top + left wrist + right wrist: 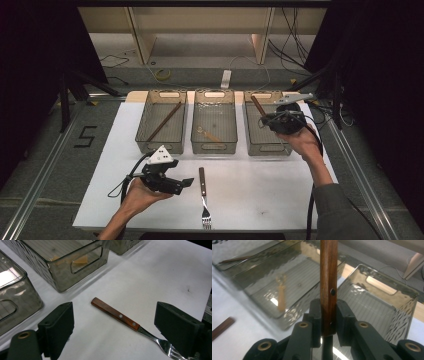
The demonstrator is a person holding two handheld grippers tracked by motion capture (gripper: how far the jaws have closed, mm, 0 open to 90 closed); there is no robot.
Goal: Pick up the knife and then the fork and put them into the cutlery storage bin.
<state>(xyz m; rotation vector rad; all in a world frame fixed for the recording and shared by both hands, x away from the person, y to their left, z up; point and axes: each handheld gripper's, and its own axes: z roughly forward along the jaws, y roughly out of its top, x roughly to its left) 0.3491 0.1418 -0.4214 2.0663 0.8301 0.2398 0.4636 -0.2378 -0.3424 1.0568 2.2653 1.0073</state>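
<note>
High view: left gripper (186, 182), jaws apart, sits just left of fork (203, 196) (handle toward bins); right gripper (266, 119) clamps wooden-handled utensil (258, 106) over right-hand bin (266, 147).

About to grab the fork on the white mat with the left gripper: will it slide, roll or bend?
The fork looks rigid: steel tines, riveted wooden handle. Lying flat, it probably won't roll, but may skid on the smooth mat. The left gripper is open beside it.

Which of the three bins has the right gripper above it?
The rightmost bin: the right gripper holds a wooden-handled utensil above it.
</note>
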